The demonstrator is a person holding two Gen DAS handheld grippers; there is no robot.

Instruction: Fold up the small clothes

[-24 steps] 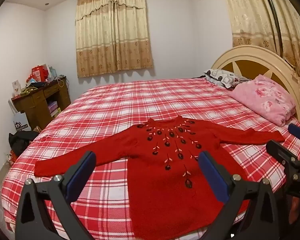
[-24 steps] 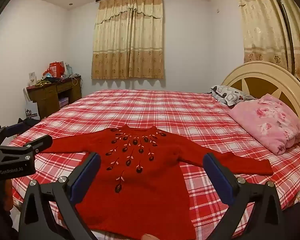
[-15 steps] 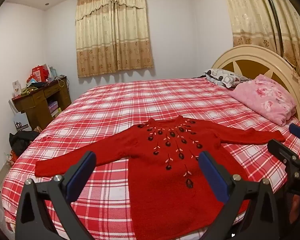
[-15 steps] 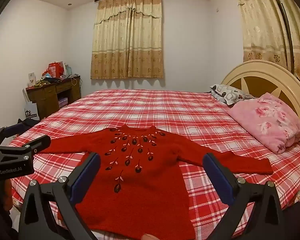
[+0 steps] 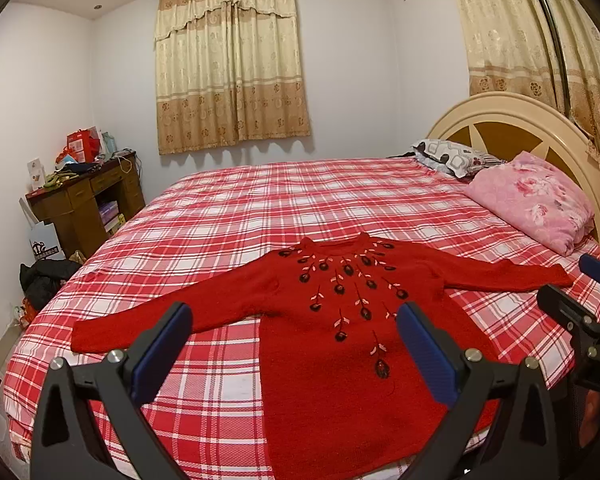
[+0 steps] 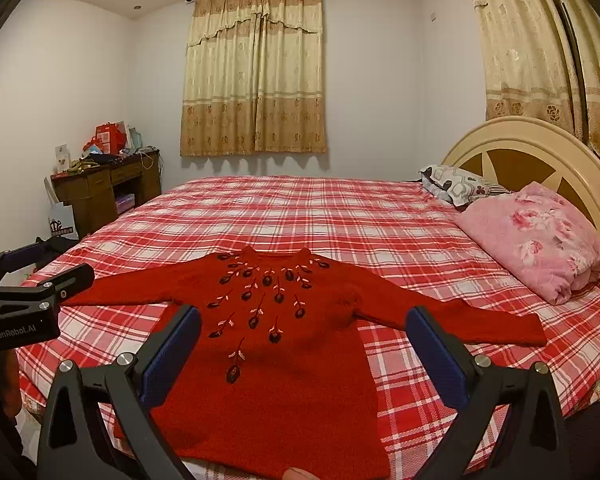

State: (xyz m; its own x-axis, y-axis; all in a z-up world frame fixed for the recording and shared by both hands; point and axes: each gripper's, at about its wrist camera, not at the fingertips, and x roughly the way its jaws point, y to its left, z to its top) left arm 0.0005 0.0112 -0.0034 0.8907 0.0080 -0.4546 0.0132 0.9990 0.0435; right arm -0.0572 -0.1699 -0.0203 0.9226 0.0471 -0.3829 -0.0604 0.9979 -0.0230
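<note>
A red sweater [image 5: 340, 344] lies flat and face up on a bed [image 5: 300, 208] covered in a red-and-white plaid sheet, its hem at the near edge, its neck toward the far side and both sleeves spread out to either side — the left cuff near the bed's left edge, the right cuff reaching toward the pillow end. Dark embroidered buds on stems fan down from the collar across the chest. The left gripper [image 5: 292, 344] hangs above the near edge with its blue-padded jaws spread wide and nothing between them; seen past them, the left half of the sweater's body lies below. The right gripper [image 6: 304, 344] is likewise wide open and empty, poised over the hem just beside its partner — each shows at the margin of the other's view. Neither touches the knit. At the bed's right end a pink floral quilt [image 6: 536, 236] is bundled against a cream headboard [image 6: 540, 148], with a grey patterned pillow [image 6: 456, 186] behind it. A brown desk [image 5: 88, 204] piled with clutter stands in the far left corner of the room, and beige curtains [image 5: 232, 64] hang closed on the far wall.
</note>
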